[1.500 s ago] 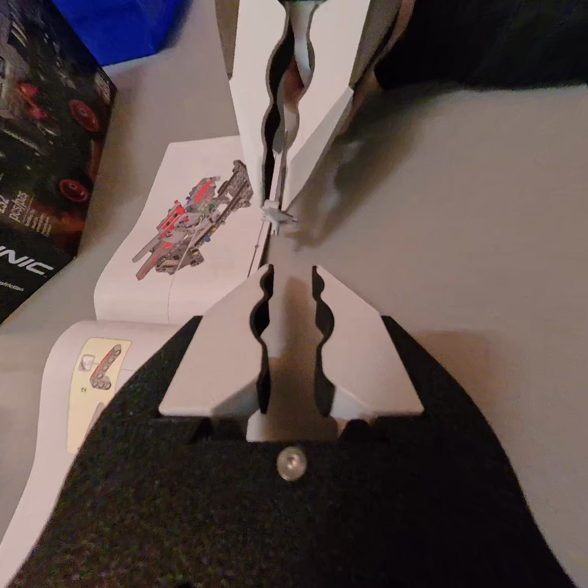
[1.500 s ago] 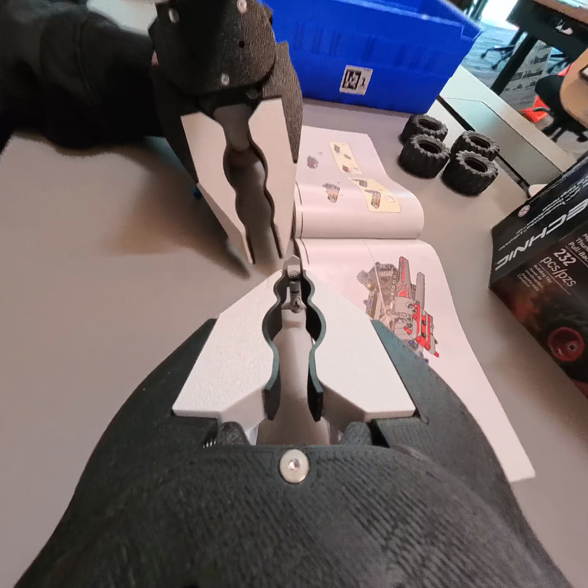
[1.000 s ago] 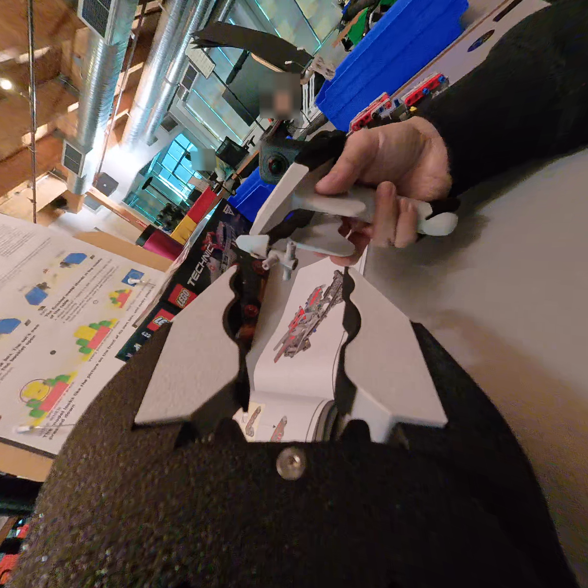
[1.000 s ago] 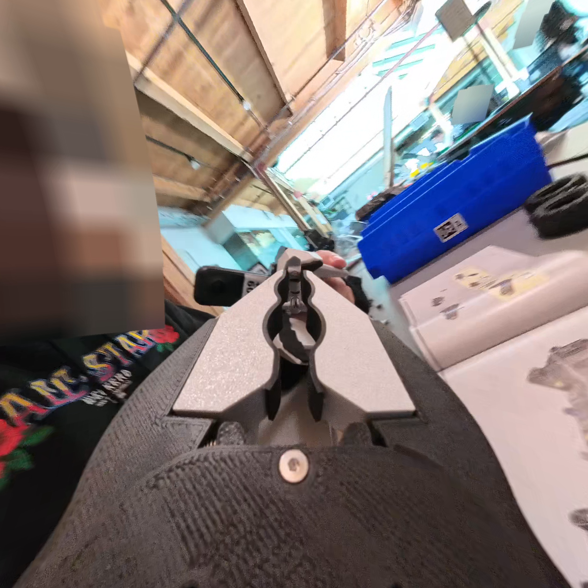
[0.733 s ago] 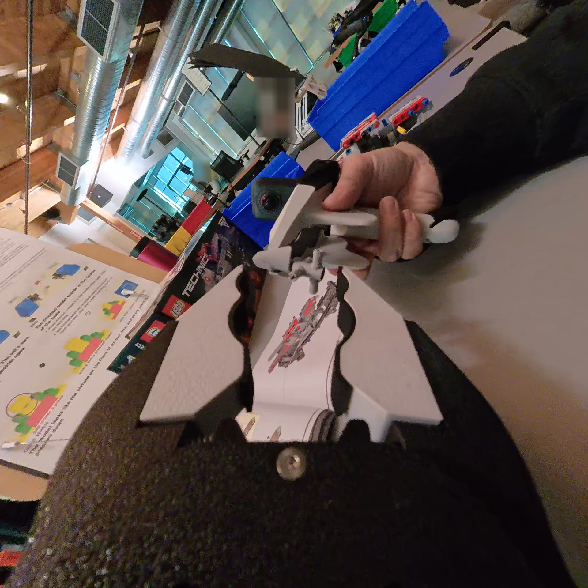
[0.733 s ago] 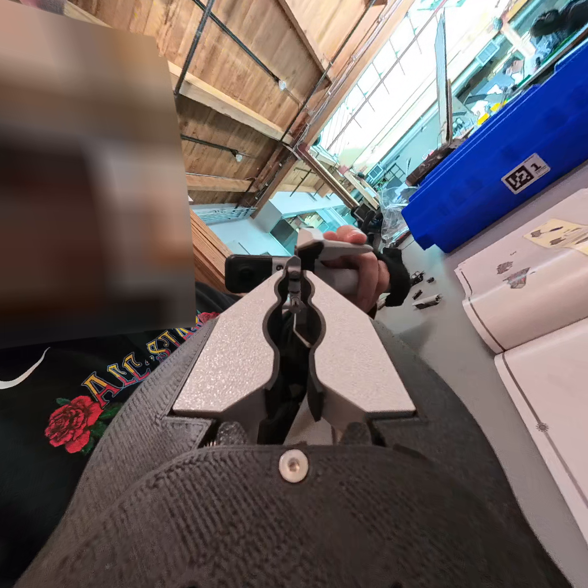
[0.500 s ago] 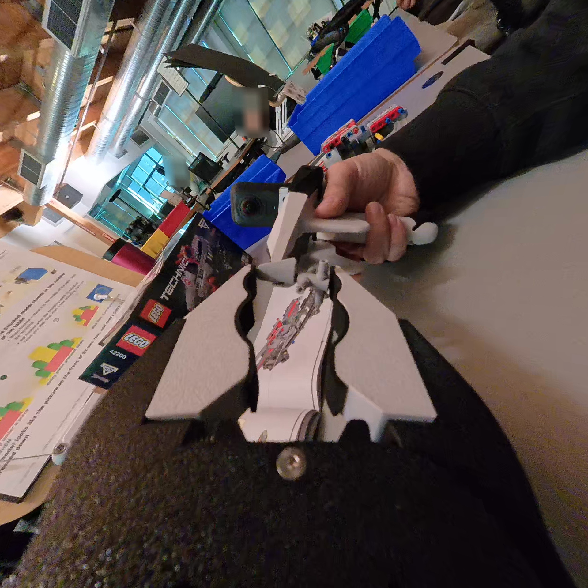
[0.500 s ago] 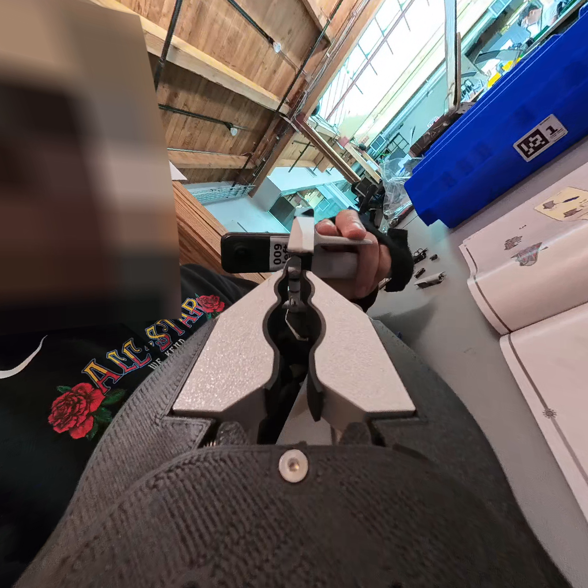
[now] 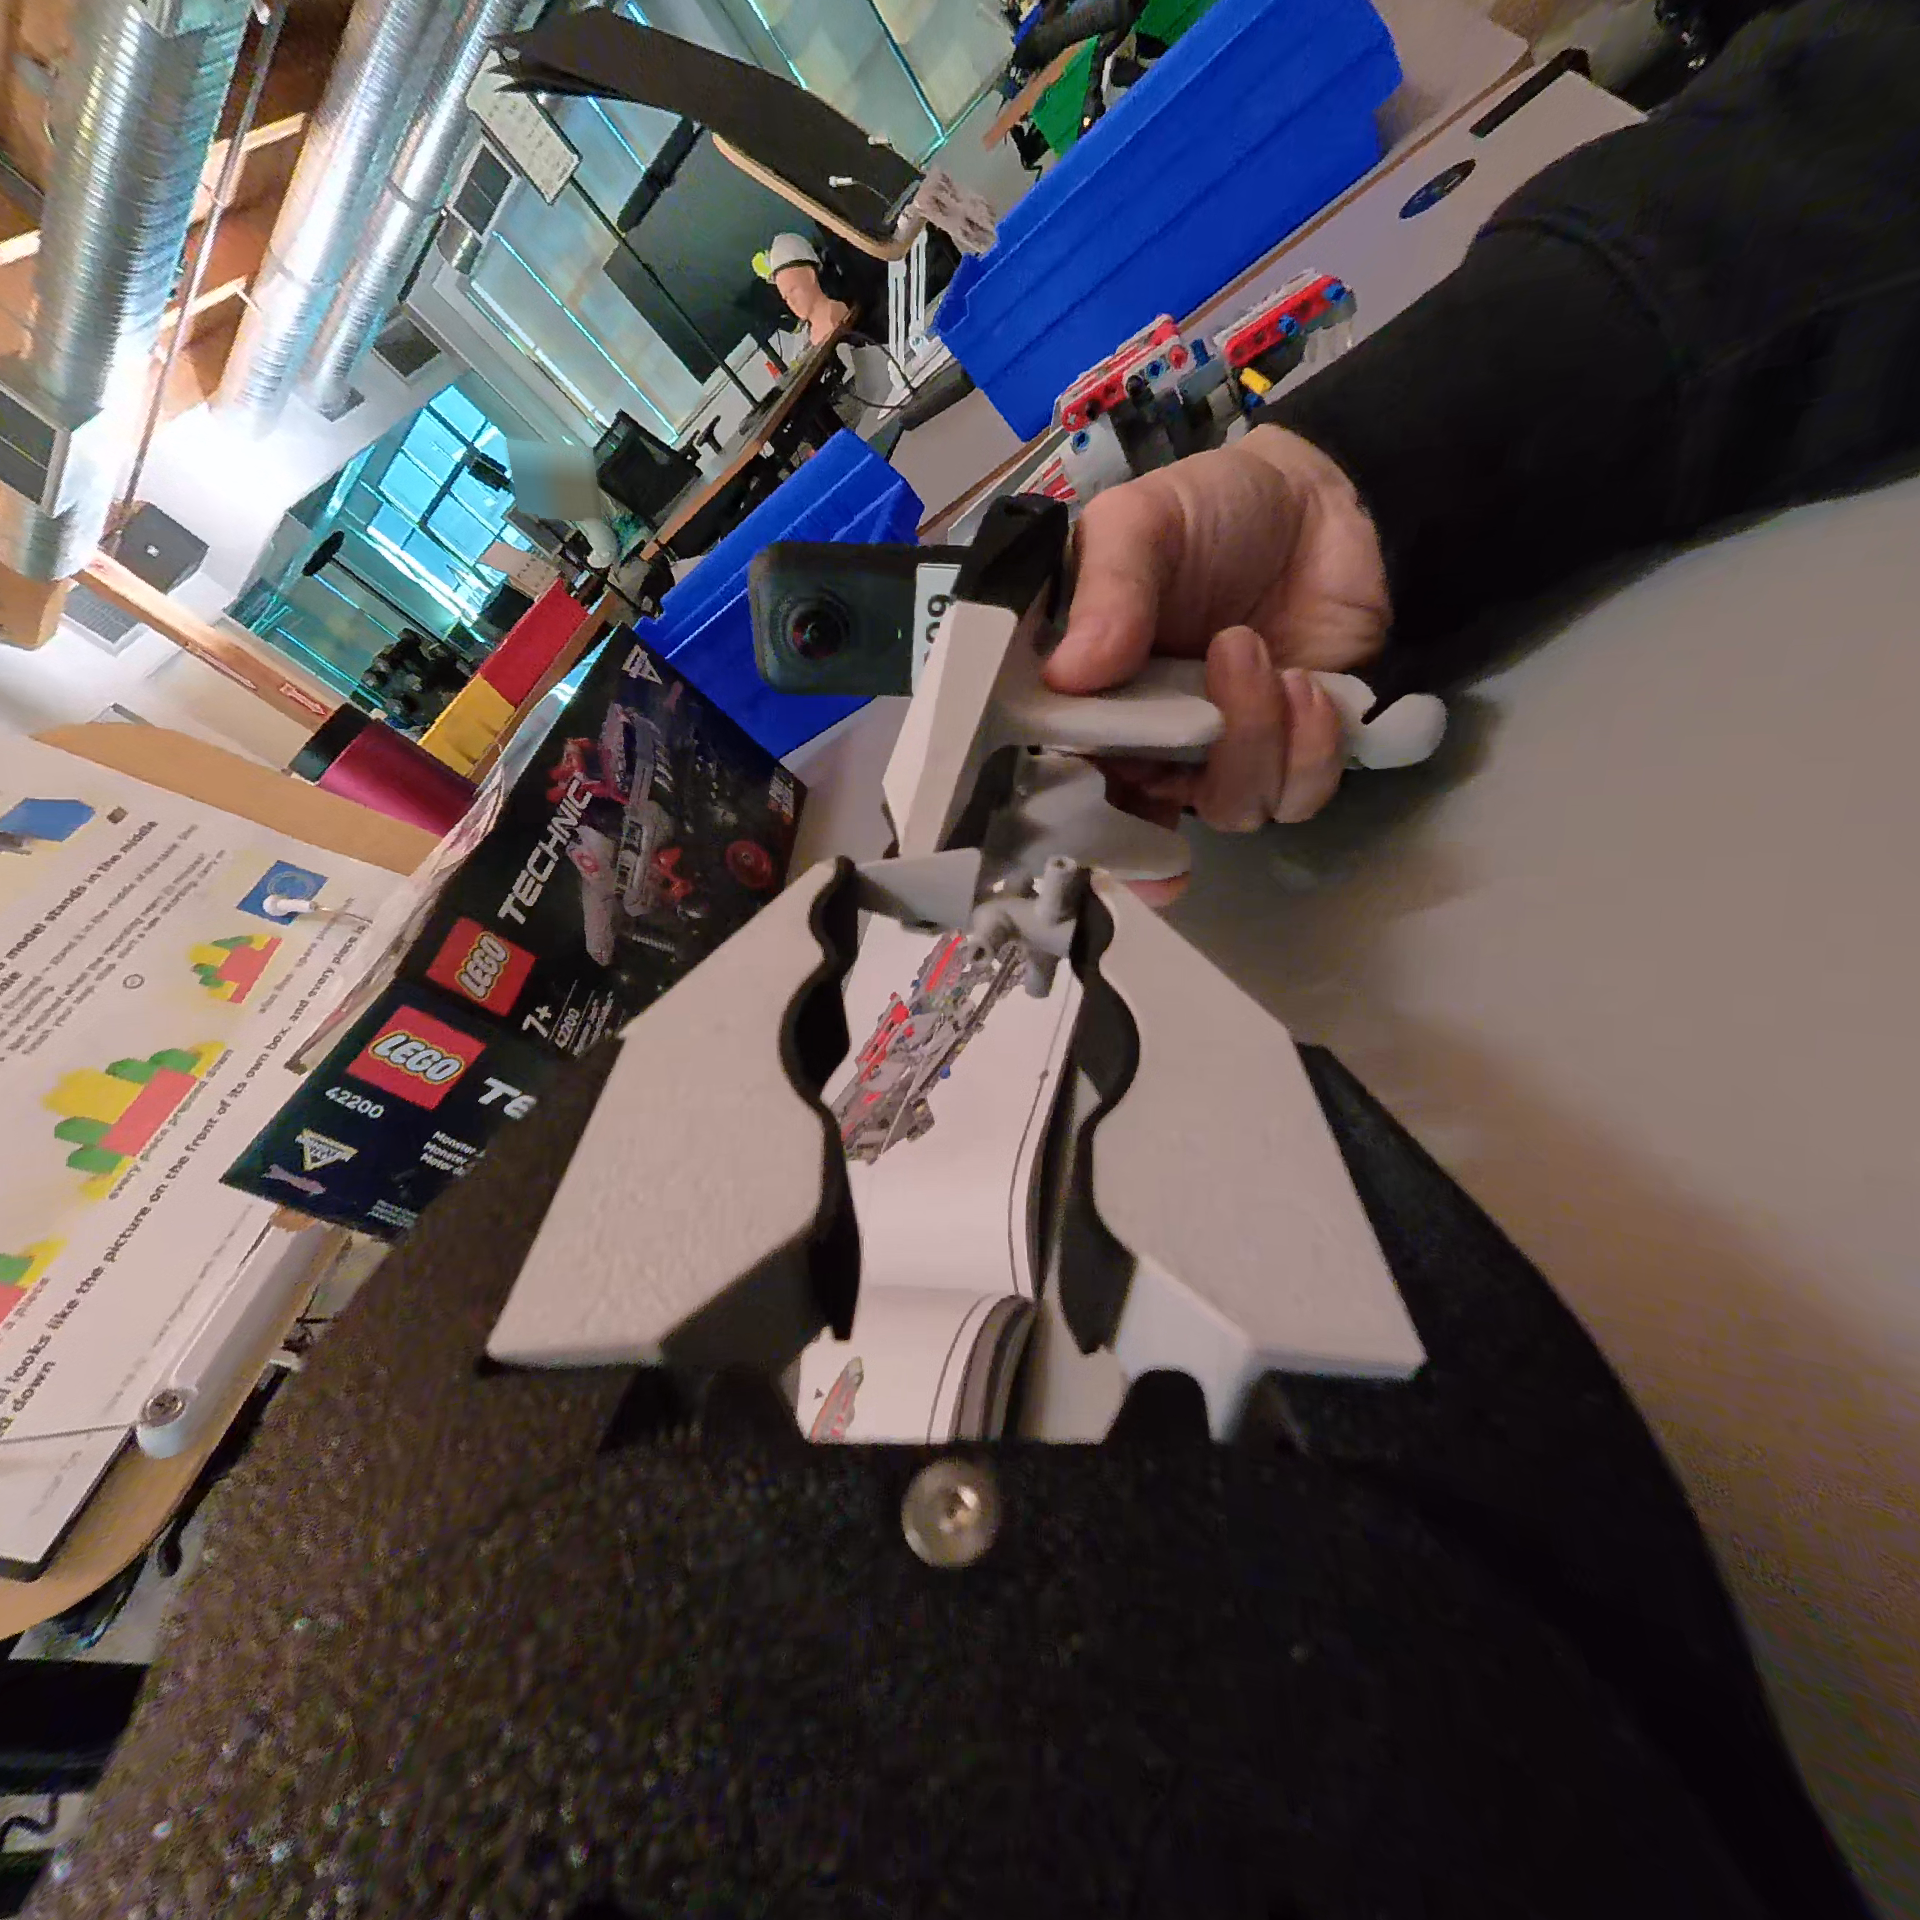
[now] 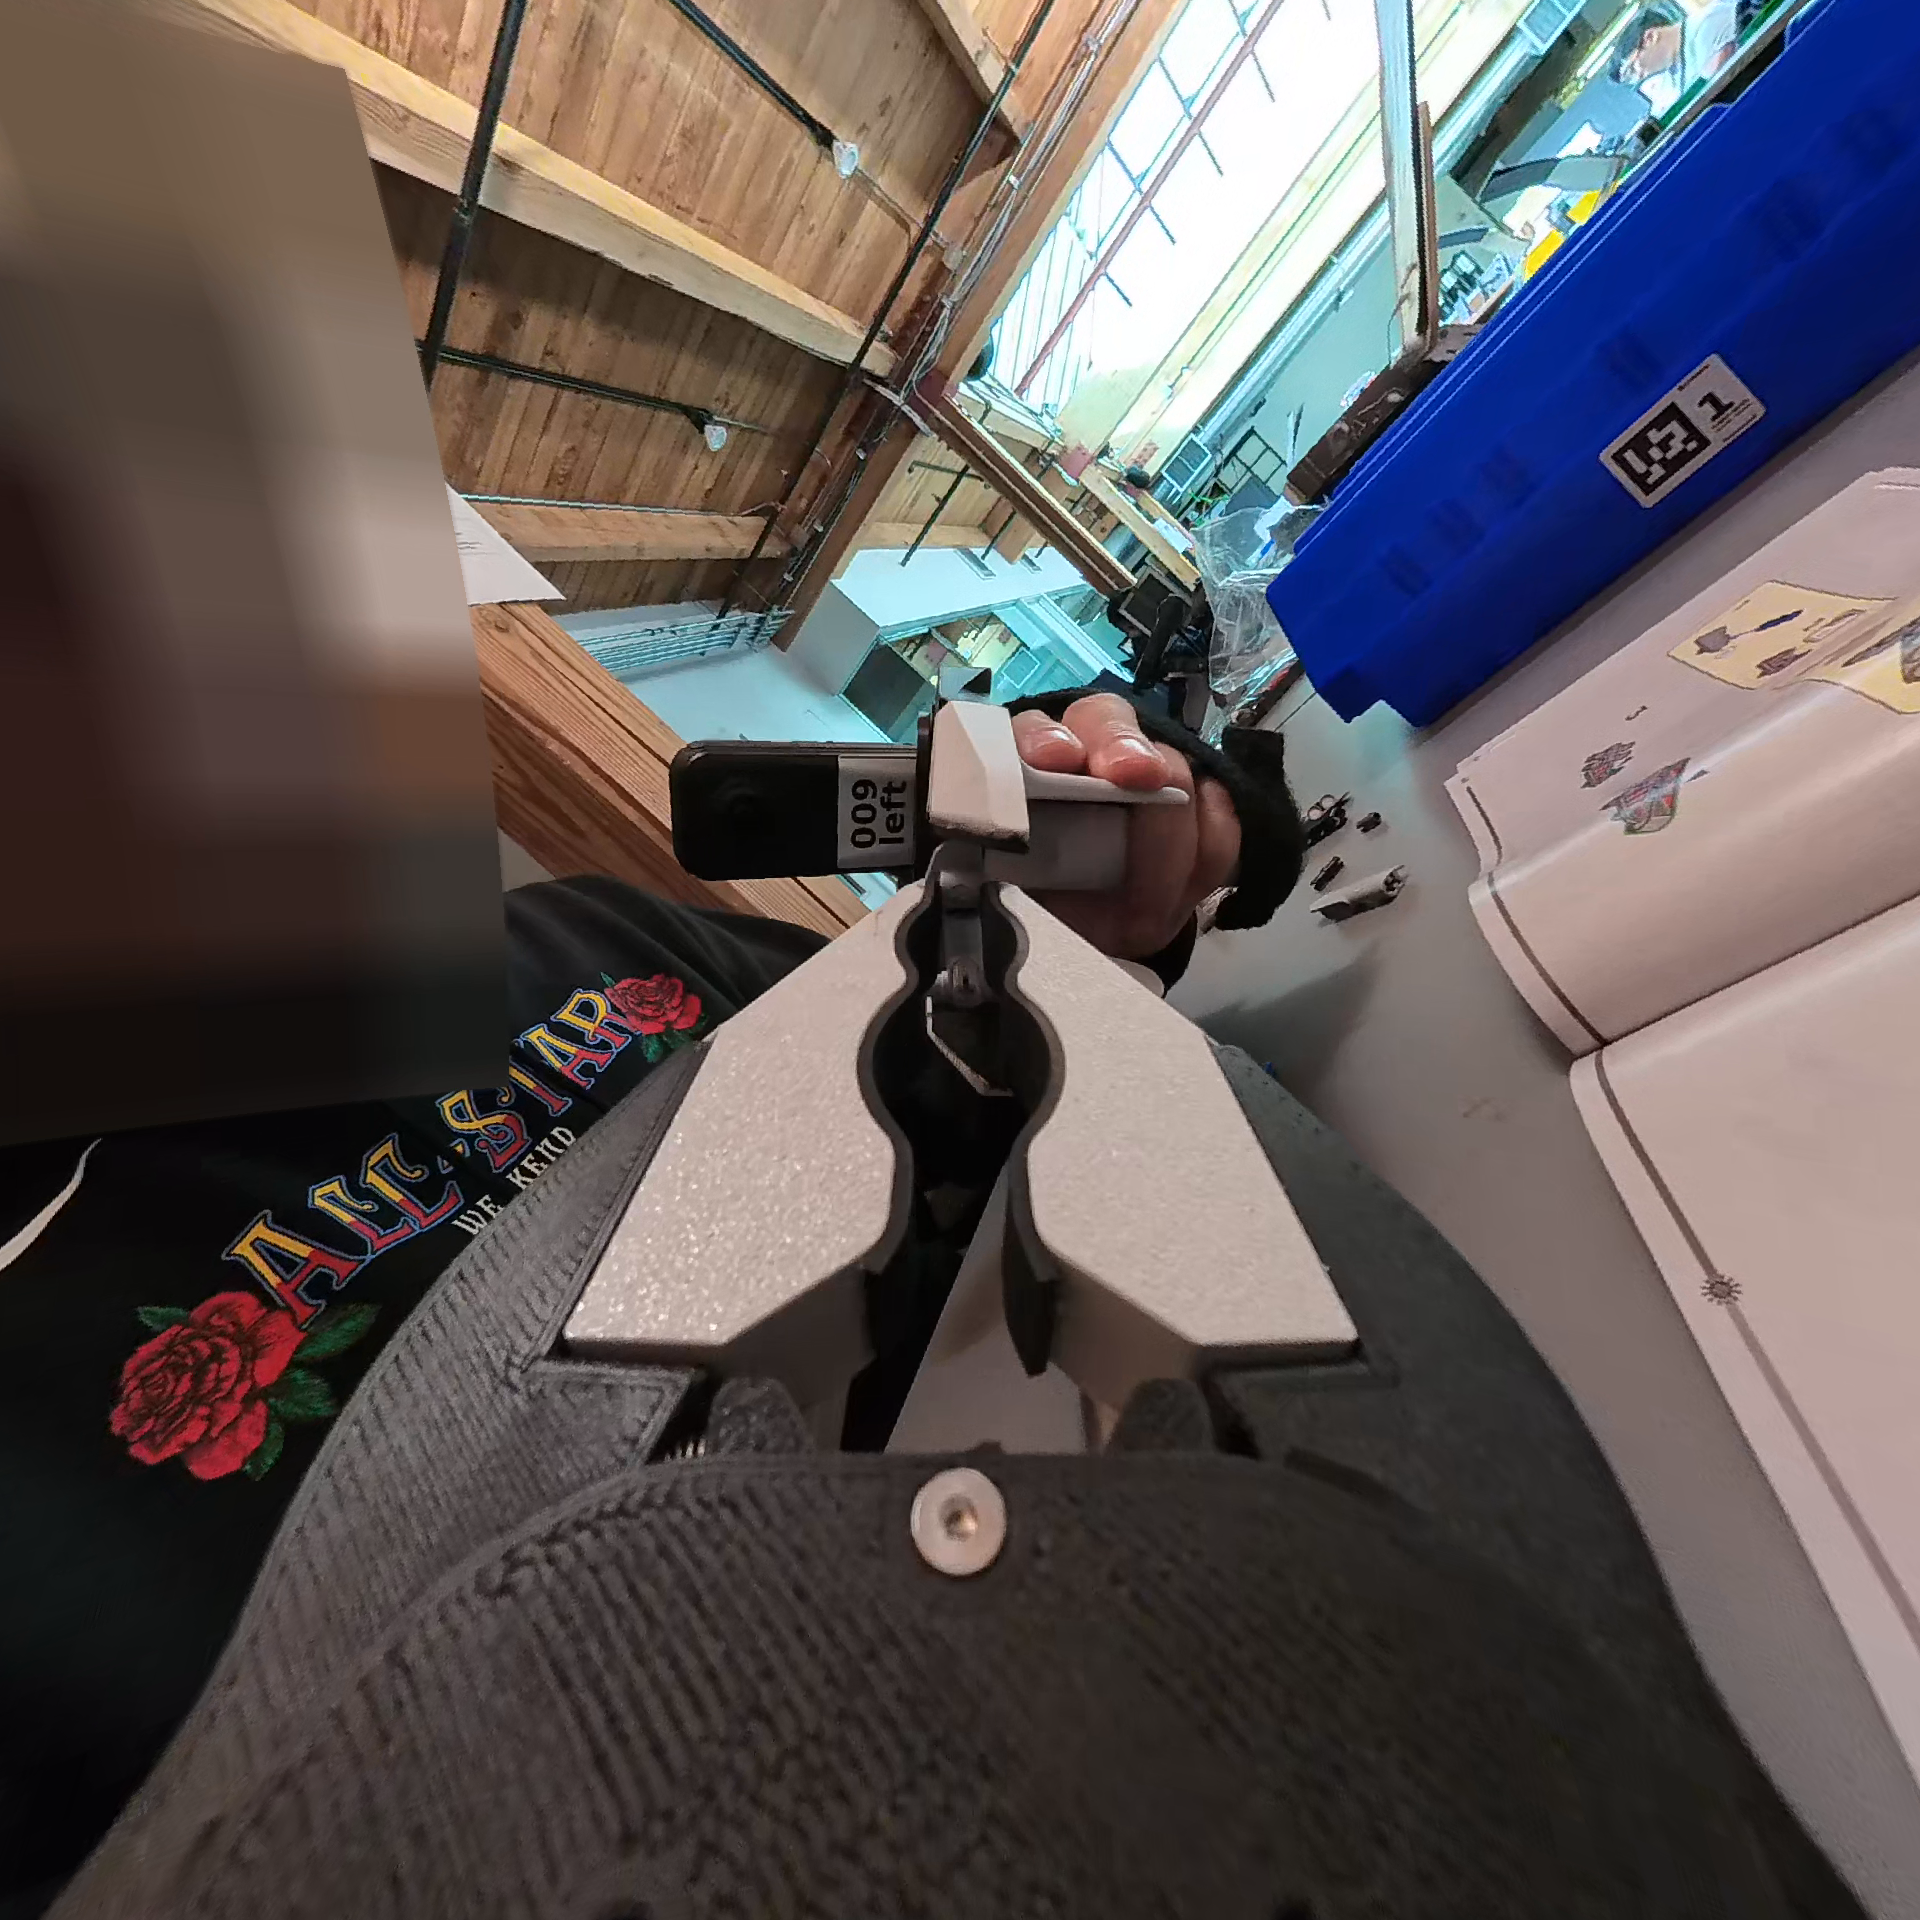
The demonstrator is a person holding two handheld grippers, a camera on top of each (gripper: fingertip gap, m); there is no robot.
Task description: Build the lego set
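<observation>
My right gripper (image 10: 961,906) is shut on a small grey cross-shaped lego connector (image 10: 958,940), pinched at its very tips. In the left wrist view the right gripper (image 9: 982,883) comes in from the far side, held by a hand, and the connector (image 9: 1023,920) sticks out of it. My left gripper (image 9: 971,904) is open, and the connector sits between its fingertips, close to the right-hand one. Both grippers are held up off the grey table, facing each other. One of the left gripper's fingers (image 10: 977,774) shows just above the connector in the right wrist view.
The open instruction booklet (image 9: 956,1164) lies on the table under the grippers and also shows in the right wrist view (image 10: 1714,883). A black lego box (image 9: 582,935) stands at the left. Blue bins (image 10: 1610,416), a partly built red and grey model (image 9: 1174,384) and small loose parts (image 10: 1351,883) lie farther off. My left and right fingertips are right by each other.
Both grippers rose from the table and tilted to face each other. The left gripper closed in on the held connector, which now sits between its open fingertips.
</observation>
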